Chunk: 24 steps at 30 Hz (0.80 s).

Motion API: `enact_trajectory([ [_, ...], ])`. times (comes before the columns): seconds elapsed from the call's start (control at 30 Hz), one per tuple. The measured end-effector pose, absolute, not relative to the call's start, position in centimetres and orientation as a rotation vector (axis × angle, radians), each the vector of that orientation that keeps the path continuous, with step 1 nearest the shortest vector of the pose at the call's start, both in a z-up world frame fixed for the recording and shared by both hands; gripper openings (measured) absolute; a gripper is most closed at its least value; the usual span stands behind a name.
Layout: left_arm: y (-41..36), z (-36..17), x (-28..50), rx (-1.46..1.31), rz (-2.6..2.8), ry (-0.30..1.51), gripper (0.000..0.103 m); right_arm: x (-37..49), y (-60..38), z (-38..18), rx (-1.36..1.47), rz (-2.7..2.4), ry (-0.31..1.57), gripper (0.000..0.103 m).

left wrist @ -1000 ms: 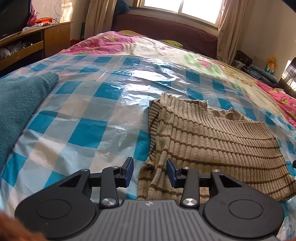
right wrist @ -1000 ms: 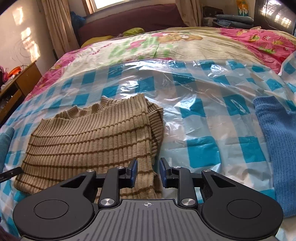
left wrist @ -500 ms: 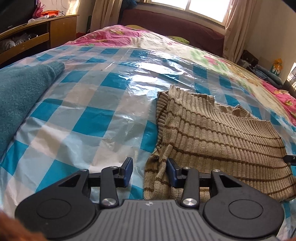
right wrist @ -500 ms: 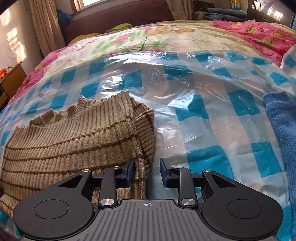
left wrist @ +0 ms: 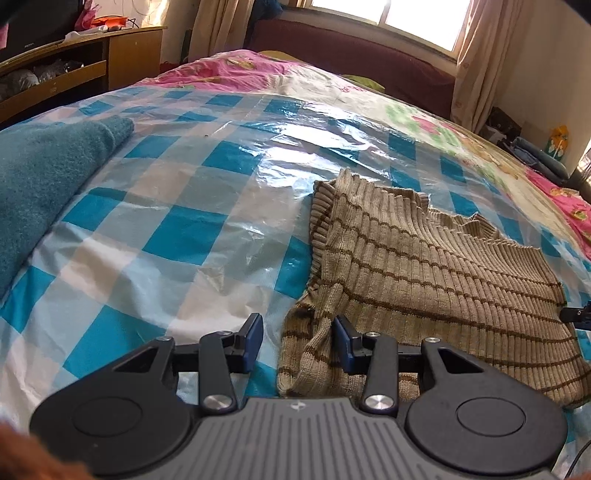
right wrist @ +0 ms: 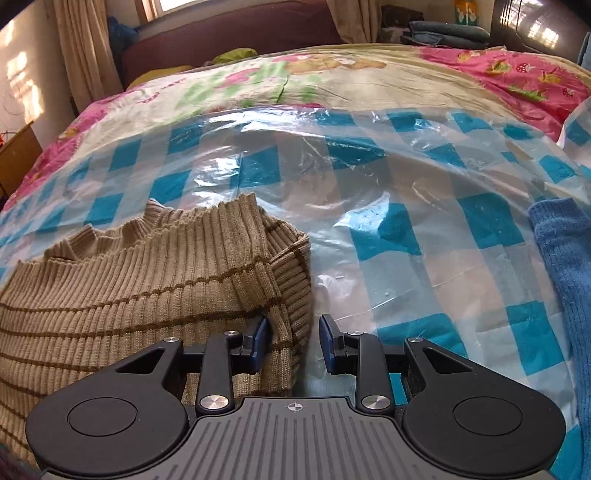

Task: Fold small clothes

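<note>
Tan striped sweater [left wrist: 424, 273] spread sideways on checked plastic sheet [left wrist: 177, 229] over bed. Left gripper [left wrist: 297, 338] at one near corner, right gripper [right wrist: 293, 339] at the other; both open, straddling fabric edges, not gripping.

Bed under blue-checked plastic sheet [left wrist: 177, 229], floral quilt [right wrist: 280, 81] beyond. Teal towel [left wrist: 44, 173] left, blue towel [right wrist: 565, 266] right. Wooden shelf [left wrist: 74, 74], curtains [left wrist: 476, 62], window [left wrist: 388, 18].
</note>
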<state>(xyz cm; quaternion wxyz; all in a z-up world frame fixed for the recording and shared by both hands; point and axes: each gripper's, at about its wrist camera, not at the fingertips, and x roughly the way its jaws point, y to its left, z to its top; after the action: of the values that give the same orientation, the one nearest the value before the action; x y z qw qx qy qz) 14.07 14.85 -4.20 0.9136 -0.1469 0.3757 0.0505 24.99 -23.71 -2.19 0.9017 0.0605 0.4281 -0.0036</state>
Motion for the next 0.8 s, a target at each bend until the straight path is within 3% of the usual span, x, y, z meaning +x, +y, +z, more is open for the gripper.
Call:
enact_trajectory([
  [0.27, 14.8, -4.7, 12.0, -0.464, 0.151, 0.777, 0.046, 23.6, -18.7, 0.6, 0.064, 0.104, 0.872, 0.031],
  [0.8, 16.1, -6.3, 10.0, -0.639, 0.094, 0.756, 0.047, 27.5, 2.1, 0.7, -0.089, 0.381, 0.996, 0.034],
])
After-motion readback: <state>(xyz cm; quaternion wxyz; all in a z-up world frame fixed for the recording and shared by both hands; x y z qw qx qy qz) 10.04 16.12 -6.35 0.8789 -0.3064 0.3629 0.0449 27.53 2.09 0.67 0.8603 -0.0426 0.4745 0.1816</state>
